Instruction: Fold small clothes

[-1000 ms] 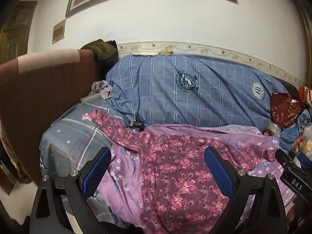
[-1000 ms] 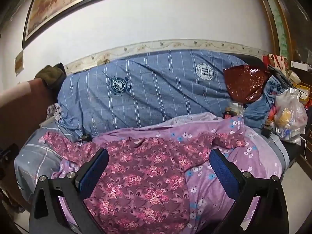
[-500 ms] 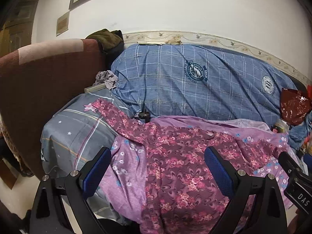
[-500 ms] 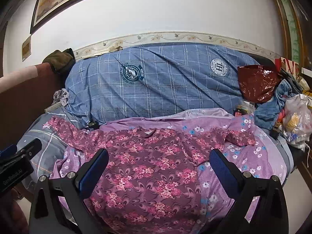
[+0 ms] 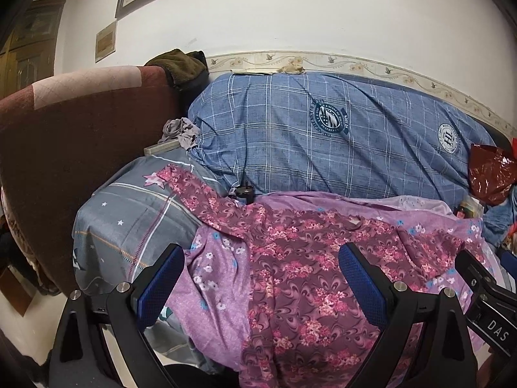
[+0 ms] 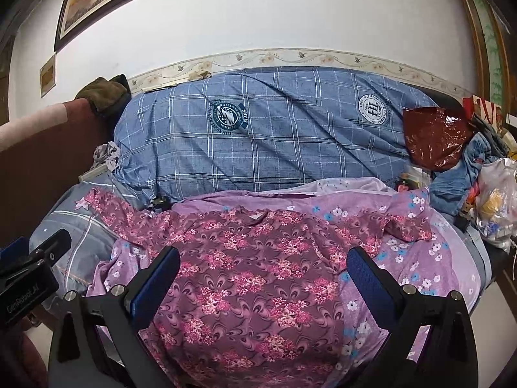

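Your left gripper (image 5: pixel 260 283) has drifted left over the last second, jaws wide apart and empty — the grey star-print pillow (image 5: pixel 129 220) at the bed's left end now shows more fully. The floral top (image 6: pixel 245 274) lies spread front-up on the purple sheet (image 6: pixel 420 271), hem over the near edge, one sleeve reaching onto that pillow, the other crumpled towards the right. Your right gripper (image 6: pixel 263 283) hangs open too — nothing is grasped, so folding hasn't started.
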Tool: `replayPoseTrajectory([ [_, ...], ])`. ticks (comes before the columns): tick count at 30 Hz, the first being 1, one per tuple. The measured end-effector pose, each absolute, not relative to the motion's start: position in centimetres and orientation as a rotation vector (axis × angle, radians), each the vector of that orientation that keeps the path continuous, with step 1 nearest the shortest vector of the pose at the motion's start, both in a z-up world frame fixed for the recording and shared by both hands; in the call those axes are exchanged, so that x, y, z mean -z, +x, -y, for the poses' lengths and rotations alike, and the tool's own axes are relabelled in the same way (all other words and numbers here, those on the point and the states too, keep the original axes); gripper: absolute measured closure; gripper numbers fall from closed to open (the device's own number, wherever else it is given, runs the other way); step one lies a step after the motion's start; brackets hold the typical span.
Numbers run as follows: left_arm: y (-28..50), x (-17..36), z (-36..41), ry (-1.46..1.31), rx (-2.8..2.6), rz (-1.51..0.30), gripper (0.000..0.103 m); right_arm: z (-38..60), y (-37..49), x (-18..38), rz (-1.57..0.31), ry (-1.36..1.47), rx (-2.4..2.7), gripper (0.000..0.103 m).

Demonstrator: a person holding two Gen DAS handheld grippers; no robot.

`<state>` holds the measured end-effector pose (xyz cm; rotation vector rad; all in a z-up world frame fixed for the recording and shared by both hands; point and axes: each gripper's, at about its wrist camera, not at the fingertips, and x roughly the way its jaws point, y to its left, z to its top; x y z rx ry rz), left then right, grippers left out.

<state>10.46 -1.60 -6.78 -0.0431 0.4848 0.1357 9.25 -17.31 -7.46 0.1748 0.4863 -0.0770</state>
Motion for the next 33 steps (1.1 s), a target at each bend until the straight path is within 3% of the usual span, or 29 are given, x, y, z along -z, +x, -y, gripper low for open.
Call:
replayPoseTrajectory([
  [22, 12.4, 3.6, -0.7, -0.023, -0.179, -0.511, 0.006, 19.4, 11.5, 6.4, -0.459, 0.237, 0.118, 0.0],
  [33, 13.0, 5.0, 0.9, 0.008, -0.133, -0.508, 0.006, 20.1, 12.5, 7.6, -0.479, 0.221, 0.13, 0.0],
])
